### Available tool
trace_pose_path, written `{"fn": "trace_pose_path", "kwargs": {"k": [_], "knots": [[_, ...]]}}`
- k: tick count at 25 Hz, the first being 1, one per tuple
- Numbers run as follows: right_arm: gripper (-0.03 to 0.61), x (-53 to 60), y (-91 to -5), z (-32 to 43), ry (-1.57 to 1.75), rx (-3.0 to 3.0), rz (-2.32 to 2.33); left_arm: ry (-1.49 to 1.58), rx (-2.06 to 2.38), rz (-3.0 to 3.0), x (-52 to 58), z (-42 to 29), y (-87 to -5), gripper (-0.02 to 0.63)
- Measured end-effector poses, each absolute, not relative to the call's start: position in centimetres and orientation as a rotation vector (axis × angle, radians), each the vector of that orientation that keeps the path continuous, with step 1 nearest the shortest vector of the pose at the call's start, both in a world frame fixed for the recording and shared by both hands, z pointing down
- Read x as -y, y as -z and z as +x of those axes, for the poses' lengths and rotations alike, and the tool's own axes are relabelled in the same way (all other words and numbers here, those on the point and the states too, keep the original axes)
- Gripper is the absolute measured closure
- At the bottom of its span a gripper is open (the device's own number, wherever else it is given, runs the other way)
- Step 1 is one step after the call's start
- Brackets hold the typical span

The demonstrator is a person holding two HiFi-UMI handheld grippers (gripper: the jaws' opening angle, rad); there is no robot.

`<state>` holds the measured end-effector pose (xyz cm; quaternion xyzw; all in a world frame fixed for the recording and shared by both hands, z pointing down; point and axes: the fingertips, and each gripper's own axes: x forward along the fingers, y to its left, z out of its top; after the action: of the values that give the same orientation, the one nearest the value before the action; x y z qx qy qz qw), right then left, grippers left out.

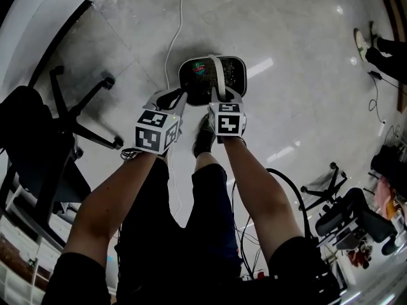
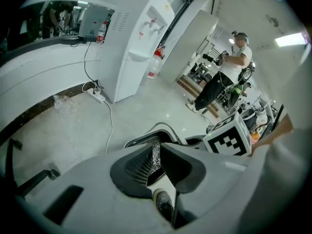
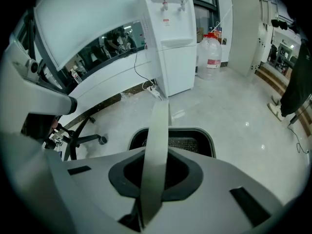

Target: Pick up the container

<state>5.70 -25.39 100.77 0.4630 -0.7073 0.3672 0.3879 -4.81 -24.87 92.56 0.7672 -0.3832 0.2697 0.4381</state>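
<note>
Setting: pale polished office floor, glossy with lamp reflections. Places are taken from the person's shoe.

Item: container, a black mesh basket with a grey rim. It sits just beyond the shoe's toe; whether it rests on the floor or hangs just clear of it cannot be told.

Orientation: mouth up. Long axis runs side to side across the head view. The grey handle arches over the short way, pointing away from the shoe.

Left gripper: fingers nipped together on the near mesh wall, beyond and left of the shoe.

Right gripper: fingers clamped on the handle band, directly beyond the shoe.

Surroundings: office chair well to the shoe's left; white cable on the floor further beyond; water dispenser well apart, far beyond.

Risks, as judged:
- Two grips at unlike heights could tip the basket toward the shoe if one hand leads.
- The thin mesh wall may flex and slide from the left grip.
- The smooth band may slip through the right grip under load.
</note>
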Motion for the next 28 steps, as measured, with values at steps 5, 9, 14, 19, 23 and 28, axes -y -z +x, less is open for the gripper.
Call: {"fn": "trace_pose_path", "kwargs": {"k": [5,9,14,19,23,28], "knots": [[0.541,25.2,-98.5,6.4,-0.921,1.807,1.192,-0.668,0.964,1.937,25.6,-5.0,-90.5,0.561],[0.540,24.2,-94.6,6.3,-0.941,1.829,1.191,-0.668,0.973,1.940,25.0,-5.0,-87.4,0.588],[0.540,24.7,-89.1,6.9,-0.944,1.867,1.242,-0.645,0.959,1.980,24.9,-4.4,-83.3,0.603],[0.540,25.5,-83.7,7.5,-0.949,1.901,1.283,-0.620,0.947,2.013,25.0,-3.7,-79.4,0.603],[0.541,25.8,-79.3,7.6,-0.931,1.939,1.299,-0.578,0.953,2.039,25.5,-3.9,-75.6,0.603],[0.540,26.2,-73.9,7.3,-0.906,1.985,1.284,-0.548,0.972,2.083,26.8,-4.3,-70.6,0.603]]}}
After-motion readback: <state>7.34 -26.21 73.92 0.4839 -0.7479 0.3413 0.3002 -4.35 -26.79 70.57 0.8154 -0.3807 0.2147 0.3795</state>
